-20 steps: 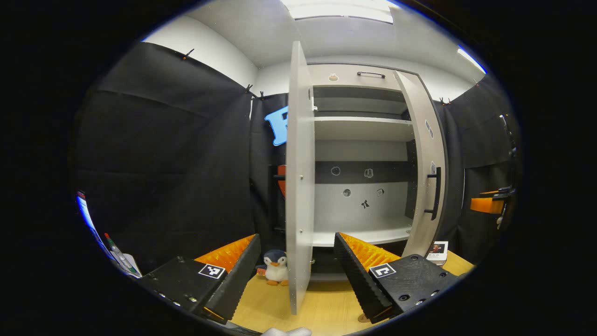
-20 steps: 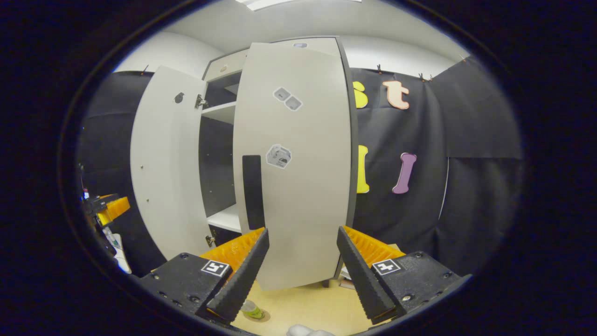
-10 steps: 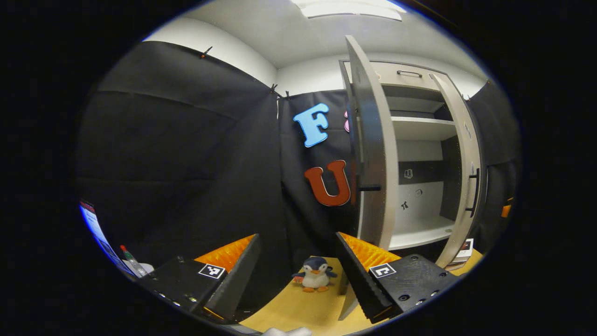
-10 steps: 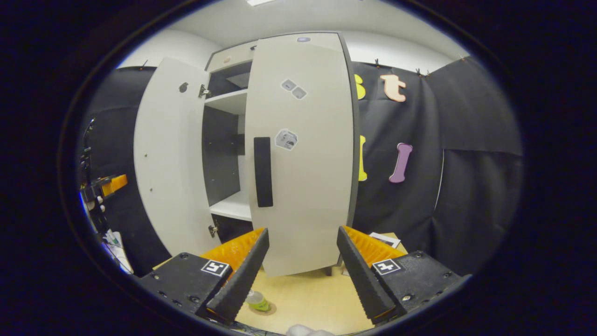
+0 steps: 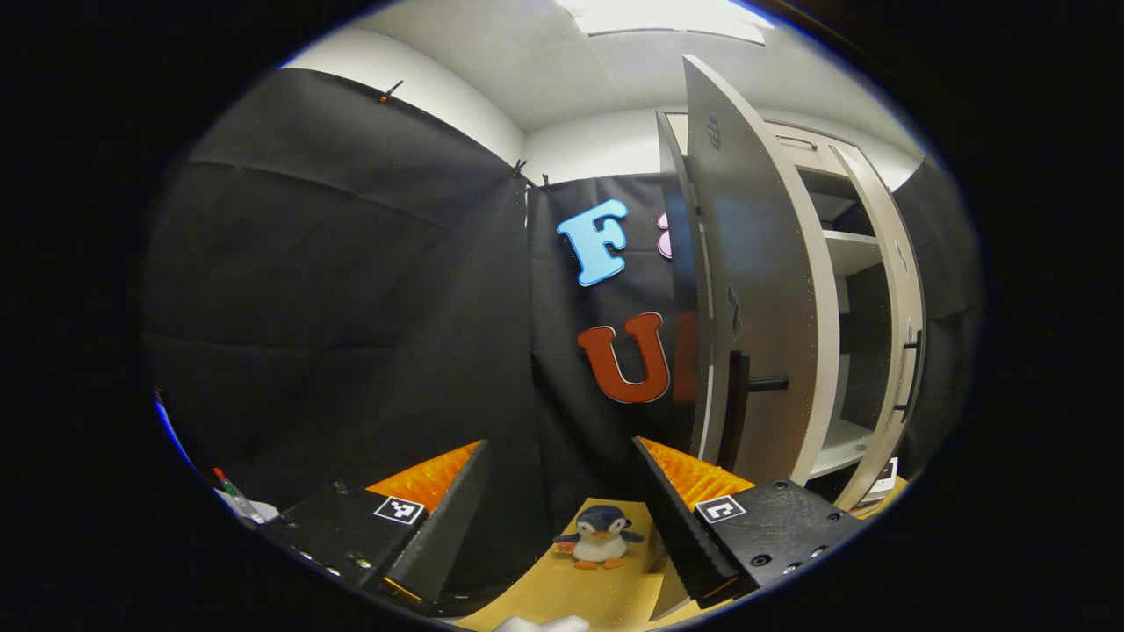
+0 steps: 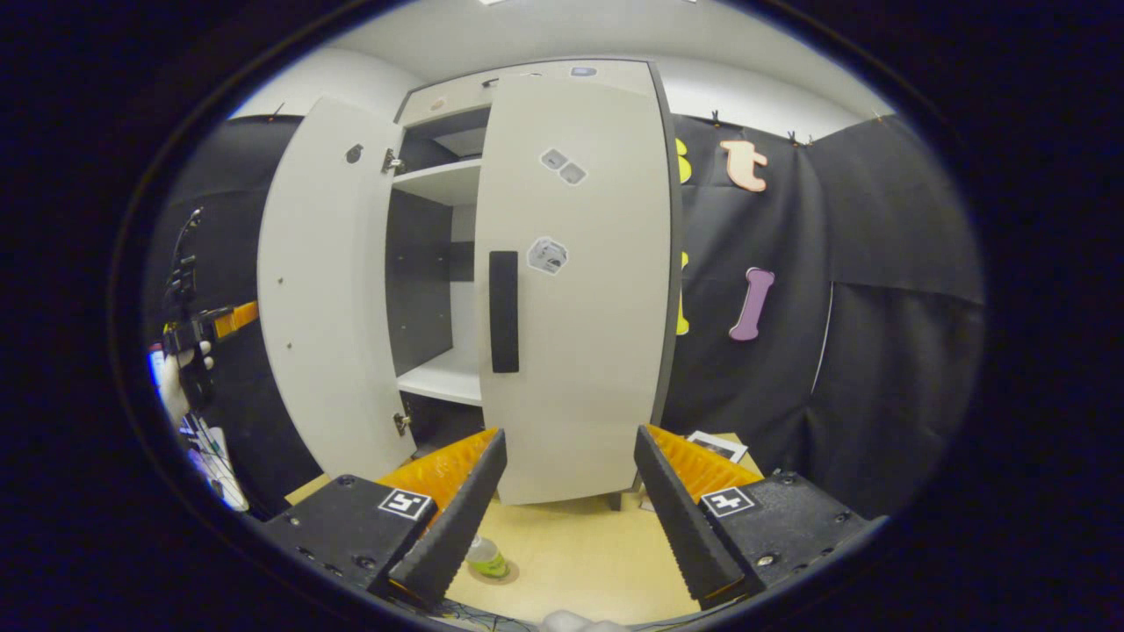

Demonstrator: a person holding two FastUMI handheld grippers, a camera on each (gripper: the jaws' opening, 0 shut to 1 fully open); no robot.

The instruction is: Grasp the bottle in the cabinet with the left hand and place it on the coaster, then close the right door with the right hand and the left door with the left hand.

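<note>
Two cabinet doors, left door and right door, ajar; one bottle upright on coaster; left gripper and right gripper spread wide, empty.

At about 6 o'clock in your left gripper view, a plush penguin stands upright on the wooden tabletop. A marker pen lies at 8 o'clock, near the edge. In your right gripper view, a printed card lies flat on the tabletop at 5 o'clock.
</note>
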